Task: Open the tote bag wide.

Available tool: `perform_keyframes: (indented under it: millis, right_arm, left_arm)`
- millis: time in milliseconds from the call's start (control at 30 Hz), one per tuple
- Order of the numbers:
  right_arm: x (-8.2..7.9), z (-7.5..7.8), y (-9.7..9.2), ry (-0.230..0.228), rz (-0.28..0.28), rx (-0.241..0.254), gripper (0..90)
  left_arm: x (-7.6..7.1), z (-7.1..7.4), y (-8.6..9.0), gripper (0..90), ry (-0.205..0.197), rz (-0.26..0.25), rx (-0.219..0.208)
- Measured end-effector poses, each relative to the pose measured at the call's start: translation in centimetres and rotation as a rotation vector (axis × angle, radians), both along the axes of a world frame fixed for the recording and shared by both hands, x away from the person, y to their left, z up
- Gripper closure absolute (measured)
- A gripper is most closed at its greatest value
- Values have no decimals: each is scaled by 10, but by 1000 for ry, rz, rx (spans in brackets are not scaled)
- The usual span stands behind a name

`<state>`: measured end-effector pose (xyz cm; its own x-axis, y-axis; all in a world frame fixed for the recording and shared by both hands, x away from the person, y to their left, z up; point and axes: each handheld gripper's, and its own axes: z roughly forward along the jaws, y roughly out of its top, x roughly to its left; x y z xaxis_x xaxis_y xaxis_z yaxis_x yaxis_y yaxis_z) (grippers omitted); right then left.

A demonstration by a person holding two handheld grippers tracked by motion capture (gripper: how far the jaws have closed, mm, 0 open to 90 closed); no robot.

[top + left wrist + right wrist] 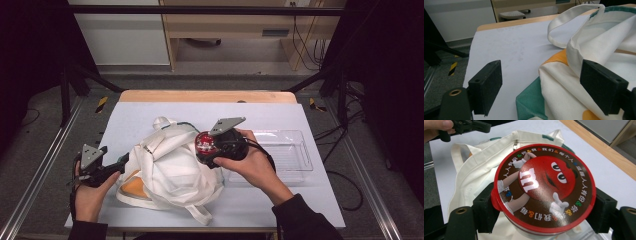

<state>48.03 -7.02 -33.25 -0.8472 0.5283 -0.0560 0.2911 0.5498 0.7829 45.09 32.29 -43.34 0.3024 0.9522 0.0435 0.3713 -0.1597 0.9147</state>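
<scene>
Overhead, from the high view: right gripper point(209, 145) clamped on a round red-lidded tin point(204, 143), held up just above the white tote bag point(170, 167). Left gripper point(121, 162) at the bag's near-left edge, jaws apart, closed on nothing. Best kept level and carried straight across to the clear plastic tray point(300, 160) beyond the right gripper, judging by the pictures; a tilt would risk the round tin rolling out of the pads. Tray apparently bare, lying on the counter point(140, 117). Bag slumped and crumpled, its contents not readable from above.

Next, the left gripper view: jaws wide, with a fold of the bag's cream cloth point(564, 82) between them and running behind the right-hand pad; no squeeze evident. Orange and green patches point(531, 105) of the bag low between the jaws, a looped handle point(556, 32) farther ahead. Worth keeping this gripper at the bag's mouth so the cloth did not snag the tin.

Lastly, the right gripper view: tin lid point(544, 186), with its red cartoon candy face, gripped squarely at its rim on both sides. Bag's zip and open mouth point(516, 143) directly beyond and below the tin; inside of the bag in shadow, contents impossible to tell. Other gripper point(470, 126) far ahead, at the bag's top edge.
</scene>
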Motion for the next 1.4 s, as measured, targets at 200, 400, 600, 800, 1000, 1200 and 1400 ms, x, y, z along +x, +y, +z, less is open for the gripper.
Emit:
perform_keyframes:
  millis: [200, 400, 600, 800, 1000, 1200, 1400]
  right_arm:
    - [1, 10, -15, -17, -8, 8, 250]
    - [3, 14, -36, -35, -23, 30, 250]
    - [2, 12, -70, -66, -67, 13, 250]
    - [6, 2, -102, -31, -101, 30, 250]
    - [8, -10, -120, -18, -82, 21, 250]
    - [9, -14, -131, -12, -83, 25, 250]
    - [13, -14, -133, -13, -80, 36, 250]
  left_arm:
    - [-1, 0, -4, 168, -2, -1, 23]
    - [-2, -3, -4, 169, 0, 12, 31]
    - [-5, -2, -7, 164, -19, 26, 60]
    - [-11, -1, -6, 144, -41, 36, 58]
    - [-10, -3, -4, 133, -36, 46, 47]
    - [-11, -4, -7, 133, -35, 42, 57]
    - [-13, -5, -6, 133, -37, 40, 63]
